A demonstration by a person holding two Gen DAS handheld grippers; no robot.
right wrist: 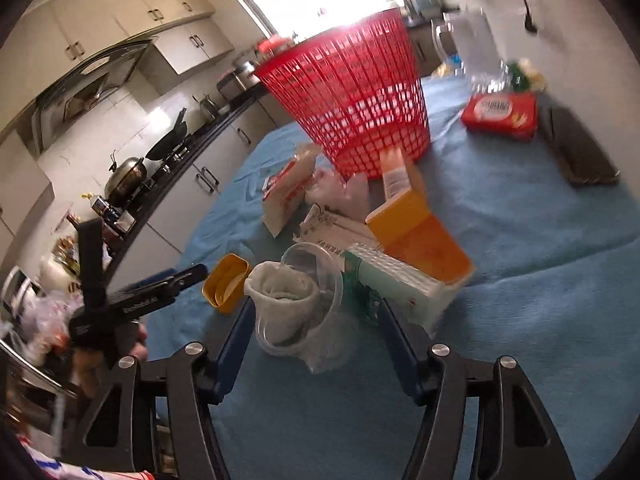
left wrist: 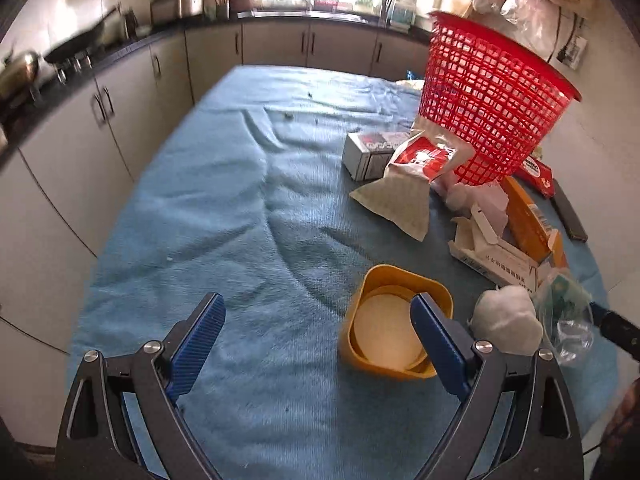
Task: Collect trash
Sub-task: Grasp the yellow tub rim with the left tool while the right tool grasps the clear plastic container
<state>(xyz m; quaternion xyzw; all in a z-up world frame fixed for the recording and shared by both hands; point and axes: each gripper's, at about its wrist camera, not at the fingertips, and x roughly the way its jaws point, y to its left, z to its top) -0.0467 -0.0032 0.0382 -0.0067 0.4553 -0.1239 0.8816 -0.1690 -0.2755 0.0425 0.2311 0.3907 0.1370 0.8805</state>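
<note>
A red mesh basket (left wrist: pixel 492 96) (right wrist: pixel 360 100) stands on the blue cloth (left wrist: pixel 240 208) with litter heaped at its foot. In the right wrist view a clear plastic cup (right wrist: pixel 300 300) with white tissue stuffed inside lies tipped between the blue fingers of my right gripper (right wrist: pixel 316 326). The left pad is at its rim; a gap shows at the right pad. My left gripper (left wrist: pixel 318 312) is open over bare cloth, its right finger beside a yellow cup (left wrist: pixel 396 328) (right wrist: pixel 228 282). A white tissue ball (left wrist: pixel 506 316) lies right of it.
Boxes crowd the pile: an orange one (right wrist: pixel 416 232), a white and green one (right wrist: pixel 396 288), a grey one (left wrist: pixel 366 154), plus a red-and-white sachet (left wrist: pixel 424 158). A red packet (right wrist: pixel 500 114) and dark flat slab (right wrist: pixel 580 148) lie at right. Kitchen counters (left wrist: pixel 100 60) line the left.
</note>
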